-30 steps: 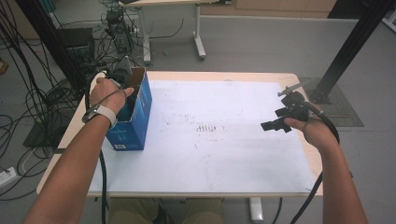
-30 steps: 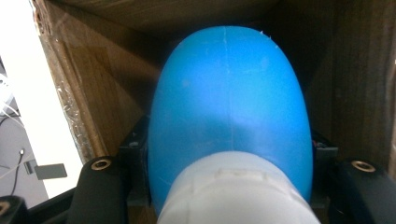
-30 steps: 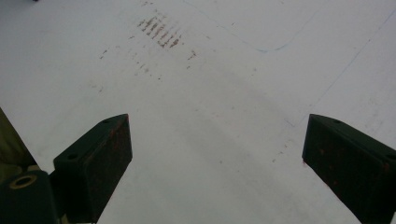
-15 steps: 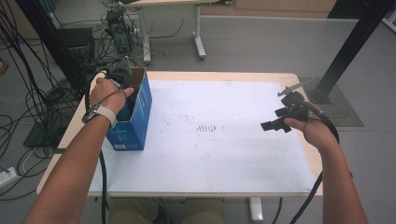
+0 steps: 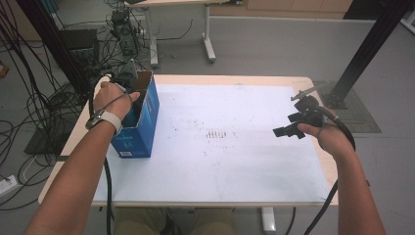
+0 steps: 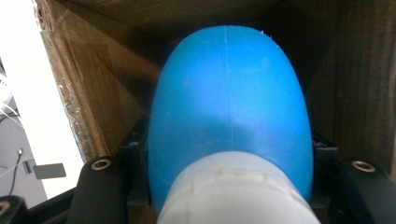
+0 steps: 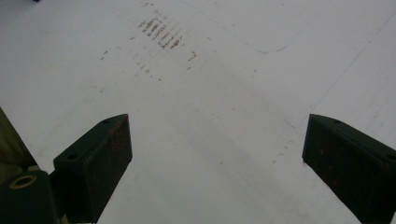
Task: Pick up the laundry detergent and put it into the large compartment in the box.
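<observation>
An open blue cardboard box stands on the left part of the white table mat. My left gripper reaches down into it, among its brown inner walls. Its jaws are shut on a smooth blue rounded object with a white end nearest the camera. In the high view the left hand covers the box's opening and hides the jaws. My right gripper hovers over the mat's right side. In its own view the right gripper stands wide open with nothing but bare mat between its jaws.
Faint brown scuff marks lie at the mat's middle. The wooden tabletop's edge frames the mat. Cables and equipment crowd the floor behind the left side. A black post stands at the back right.
</observation>
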Available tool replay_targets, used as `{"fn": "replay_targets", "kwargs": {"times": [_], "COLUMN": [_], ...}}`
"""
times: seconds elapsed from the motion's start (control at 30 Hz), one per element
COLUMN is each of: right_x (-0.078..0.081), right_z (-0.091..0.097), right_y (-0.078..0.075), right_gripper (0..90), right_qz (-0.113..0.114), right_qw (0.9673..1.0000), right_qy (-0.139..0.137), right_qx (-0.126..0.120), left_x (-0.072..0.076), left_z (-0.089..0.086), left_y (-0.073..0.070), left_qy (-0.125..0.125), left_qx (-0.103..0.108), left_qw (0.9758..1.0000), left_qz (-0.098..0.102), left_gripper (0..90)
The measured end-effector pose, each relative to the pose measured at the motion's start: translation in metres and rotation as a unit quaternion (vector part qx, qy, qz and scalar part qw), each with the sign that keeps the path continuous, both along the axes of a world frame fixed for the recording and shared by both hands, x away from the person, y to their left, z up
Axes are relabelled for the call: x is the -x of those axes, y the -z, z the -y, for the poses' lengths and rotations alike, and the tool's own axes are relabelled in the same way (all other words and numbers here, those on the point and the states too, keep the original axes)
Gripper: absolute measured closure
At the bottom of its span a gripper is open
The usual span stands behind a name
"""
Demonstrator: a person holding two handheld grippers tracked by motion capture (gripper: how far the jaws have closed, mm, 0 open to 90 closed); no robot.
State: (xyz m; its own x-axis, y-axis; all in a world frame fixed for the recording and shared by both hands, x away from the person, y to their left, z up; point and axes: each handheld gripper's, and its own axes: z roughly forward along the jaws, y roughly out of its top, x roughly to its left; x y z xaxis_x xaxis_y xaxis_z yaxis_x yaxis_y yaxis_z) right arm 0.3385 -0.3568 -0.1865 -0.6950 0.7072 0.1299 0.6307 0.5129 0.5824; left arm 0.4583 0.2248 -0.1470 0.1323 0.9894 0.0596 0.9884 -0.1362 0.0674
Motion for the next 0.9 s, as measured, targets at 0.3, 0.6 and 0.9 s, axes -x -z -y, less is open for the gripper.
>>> {"fn": "replay_targets", "kwargs": {"times": [0.3, 0.6, 0.9], "right_x": [0.0007, 0.0017, 0.0029], "right_z": [0.0018, 0.0022, 0.0027], "right_y": [0.0014, 0.0022, 0.0009], "right_gripper": [8.1, 8.1, 8.1], "right_qz": [-0.001, 0.000, 0.000], "right_qw": [1.0000, 1.0000, 1.0000], "right_qy": [0.002, 0.003, 0.004], "right_qx": [-0.002, 0.000, 0.001], "left_x": [0.0003, 0.0015, 0.0020], "left_z": [-0.0010, -0.0010, 0.0000], "left_y": [-0.0001, 0.0000, -0.0001], "left_qy": [0.000, -0.001, 0.000], "left_qx": [0.001, 0.001, -0.001], "left_qw": [1.0000, 1.0000, 1.0000], "left_qz": [0.000, 0.002, 0.002], "left_gripper": [37.7, 37.6, 37.6]}}
